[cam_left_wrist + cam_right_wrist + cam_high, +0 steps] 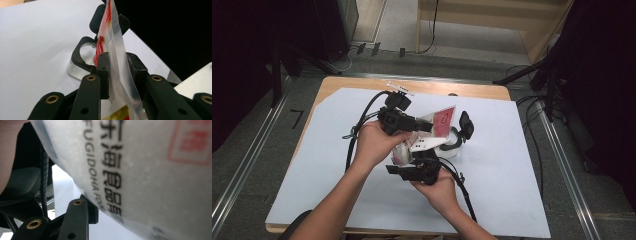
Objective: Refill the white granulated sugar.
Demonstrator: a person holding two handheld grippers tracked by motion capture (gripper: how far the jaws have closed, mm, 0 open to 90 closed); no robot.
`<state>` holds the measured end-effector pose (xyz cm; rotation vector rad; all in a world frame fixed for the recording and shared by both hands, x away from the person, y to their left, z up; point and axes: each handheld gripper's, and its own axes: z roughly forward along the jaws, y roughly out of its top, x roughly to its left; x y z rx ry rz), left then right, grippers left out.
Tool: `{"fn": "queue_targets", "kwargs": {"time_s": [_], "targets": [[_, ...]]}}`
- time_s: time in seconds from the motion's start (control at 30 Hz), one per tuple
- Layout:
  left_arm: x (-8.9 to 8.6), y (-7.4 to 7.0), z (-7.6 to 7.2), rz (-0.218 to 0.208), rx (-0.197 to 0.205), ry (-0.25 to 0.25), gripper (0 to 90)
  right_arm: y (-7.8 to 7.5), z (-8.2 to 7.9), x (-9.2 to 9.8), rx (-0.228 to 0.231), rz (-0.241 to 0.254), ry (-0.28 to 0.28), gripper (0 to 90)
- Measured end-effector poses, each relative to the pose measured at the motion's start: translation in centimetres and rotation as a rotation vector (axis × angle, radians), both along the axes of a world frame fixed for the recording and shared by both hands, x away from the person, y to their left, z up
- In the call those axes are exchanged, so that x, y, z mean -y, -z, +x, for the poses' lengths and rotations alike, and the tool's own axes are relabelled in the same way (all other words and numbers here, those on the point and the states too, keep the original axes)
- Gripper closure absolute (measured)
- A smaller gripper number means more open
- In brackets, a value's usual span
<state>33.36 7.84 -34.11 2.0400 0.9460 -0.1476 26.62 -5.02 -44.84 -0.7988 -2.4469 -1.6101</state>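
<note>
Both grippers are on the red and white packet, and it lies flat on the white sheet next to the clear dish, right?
Not flat. The high view shows the red and white packet held up off the white sheet, above the clear dish. The left gripper view shows the left gripper pinching its clear sealed edge; the right gripper is on it too.

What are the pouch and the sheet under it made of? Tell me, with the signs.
Pouch: seemingly thin plastic film, glossy; its clear sealed edge with a fine embossed texture lets light through, and red and yellow print shows. It is clamped in the left tongs. Sheet on the table: probably matte paper or thin plastic, plain white and flat with no glare; which one I cannot tell.
</note>
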Motion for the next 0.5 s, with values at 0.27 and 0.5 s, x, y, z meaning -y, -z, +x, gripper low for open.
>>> {"fn": "queue_targets", "kwargs": {"time_s": [0.27,0.5], "targets": [[-0.14,-0.20,-0.06,0.002,-0.002,0.005,69.8,0.07,0.09,0.16,-0.018,0.031,-0.006,63.3],[-0.21,-0.40,-0.13,0.005,-0.001,-0.005,70.4,-0.10,0.10,0.11,-0.018,0.036,-0.012,63.2]]}}
